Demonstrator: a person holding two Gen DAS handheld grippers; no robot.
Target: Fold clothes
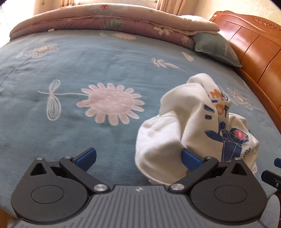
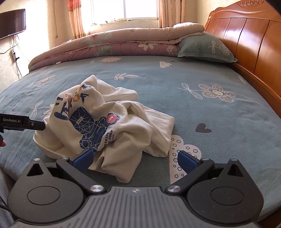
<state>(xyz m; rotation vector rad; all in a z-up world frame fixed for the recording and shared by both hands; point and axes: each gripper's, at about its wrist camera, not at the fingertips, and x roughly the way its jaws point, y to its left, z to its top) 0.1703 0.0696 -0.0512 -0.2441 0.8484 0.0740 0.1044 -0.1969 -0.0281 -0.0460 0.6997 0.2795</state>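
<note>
A crumpled white sweatshirt [image 2: 108, 126] with a dark blue geometric print and orange letters lies in a heap on the blue flowered bedsheet [image 2: 202, 114]. In the left wrist view the same sweatshirt [image 1: 175, 136] fills the lower right. My left gripper [image 1: 138, 158] is open; its right pad touches the heap's near edge, and only bare sheet lies under its left pad. My right gripper [image 2: 135, 160] is open too, low over the sheet, with a fold of the sweatshirt's hem between its pads. The left gripper's black body [image 2: 22, 122] pokes in from the left against the heap.
A folded pink floral quilt [image 2: 114, 43] lies along the far side of the bed. A grey-green pillow [image 2: 205, 49] leans by the wooden headboard [image 2: 245, 43] on the right. A window with curtains [image 2: 123, 10] is behind. Bare sheet [image 1: 70, 70] spreads left of the heap.
</note>
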